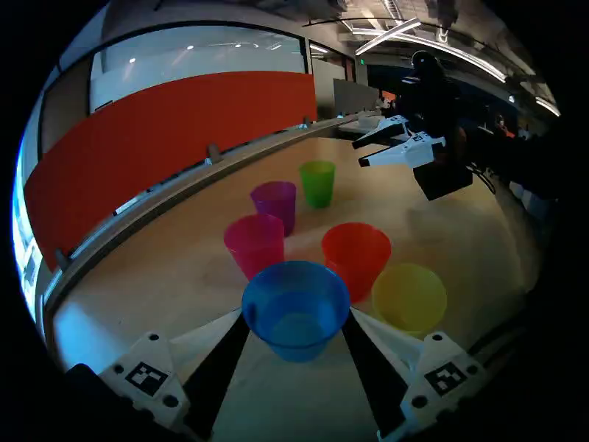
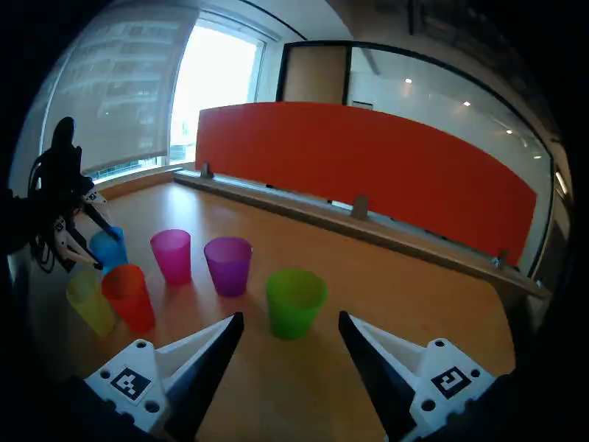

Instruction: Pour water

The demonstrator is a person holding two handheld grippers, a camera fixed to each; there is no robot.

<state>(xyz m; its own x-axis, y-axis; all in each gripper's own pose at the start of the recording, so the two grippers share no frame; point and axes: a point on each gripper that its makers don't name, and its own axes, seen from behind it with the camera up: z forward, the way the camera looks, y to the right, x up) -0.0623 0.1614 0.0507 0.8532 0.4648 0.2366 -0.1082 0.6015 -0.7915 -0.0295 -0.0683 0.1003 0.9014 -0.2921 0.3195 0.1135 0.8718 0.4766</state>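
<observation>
My left hand-held gripper [image 1: 296,318] clamps the blue cup [image 1: 296,295] by its sides, upright so nothing spills (contents unclear). My right hand-held gripper [image 2: 289,315], spread apart, faces the green cup [image 2: 294,295] on the tabletop [image 2: 412,295].

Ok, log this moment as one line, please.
left gripper: grips blue plastic cup | right gripper: open, facing green plastic cup | pour: not started
</observation>
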